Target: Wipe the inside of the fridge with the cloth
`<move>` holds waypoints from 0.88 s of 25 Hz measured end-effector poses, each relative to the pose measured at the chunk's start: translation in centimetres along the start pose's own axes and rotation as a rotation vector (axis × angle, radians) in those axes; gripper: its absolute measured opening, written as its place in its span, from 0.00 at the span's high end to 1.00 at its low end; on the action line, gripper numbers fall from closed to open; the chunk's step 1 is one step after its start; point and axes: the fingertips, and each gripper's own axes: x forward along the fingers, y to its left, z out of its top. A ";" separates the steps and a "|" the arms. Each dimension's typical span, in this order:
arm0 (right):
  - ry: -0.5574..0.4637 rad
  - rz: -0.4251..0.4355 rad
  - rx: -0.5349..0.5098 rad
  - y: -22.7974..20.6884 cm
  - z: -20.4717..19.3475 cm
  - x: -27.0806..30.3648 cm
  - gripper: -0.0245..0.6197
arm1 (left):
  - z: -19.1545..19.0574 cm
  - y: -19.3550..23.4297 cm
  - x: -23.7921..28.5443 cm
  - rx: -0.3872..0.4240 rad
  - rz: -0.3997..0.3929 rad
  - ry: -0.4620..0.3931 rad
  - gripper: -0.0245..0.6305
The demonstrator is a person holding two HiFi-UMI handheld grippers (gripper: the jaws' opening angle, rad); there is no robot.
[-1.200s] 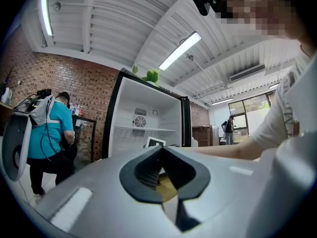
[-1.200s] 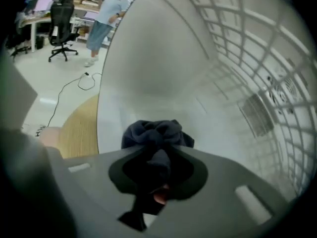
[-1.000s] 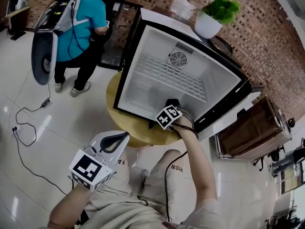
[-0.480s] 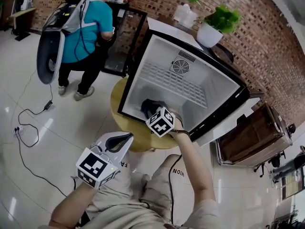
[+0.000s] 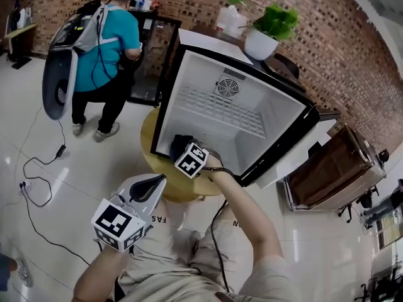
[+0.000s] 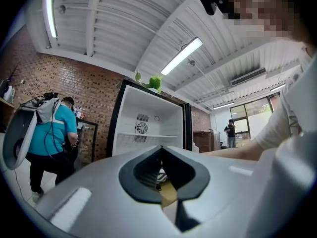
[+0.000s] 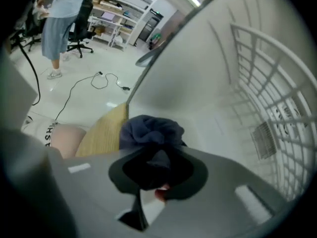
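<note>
The small white fridge (image 5: pixel 252 115) stands open on a round wooden table (image 5: pixel 154 168); its inside (image 7: pixel 208 118) is white with a wire shelf (image 5: pixel 220 106) and a fan (image 5: pixel 228 88) at the back. My right gripper (image 5: pixel 181 145) is shut on a dark blue cloth (image 7: pixel 148 130), which rests on the fridge floor at its front left corner. My left gripper (image 5: pixel 146 190) hangs shut and empty in front of the table, pointing at the fridge (image 6: pixel 143 128).
A person in a teal shirt (image 5: pixel 104 43) with a backpack stands at the left by a dark cabinet. A potted plant (image 5: pixel 267 27) sits on the fridge top. A brown cabinet (image 5: pixel 330 172) is at the right. Cables (image 5: pixel 38 168) lie on the floor.
My right gripper has dragged the cloth leftward along the fridge floor, from the middle front to the front left corner. The left gripper has barely moved.
</note>
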 end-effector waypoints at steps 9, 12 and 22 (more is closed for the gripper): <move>0.610 -0.133 0.002 -5.7 -19.5 -3.7 0.88 | -0.3 -1.6 0.9 0.009 -0.033 0.010 0.96; 0.728 -0.131 -0.073 -5.5 -22.1 -4.9 0.88 | -0.5 -2.3 0.8 0.007 -0.034 0.025 0.96; 0.052 -0.177 0.166 -6.4 -13.8 -14.0 0.87 | -1.7 -2.4 1.5 0.035 -0.030 0.050 0.96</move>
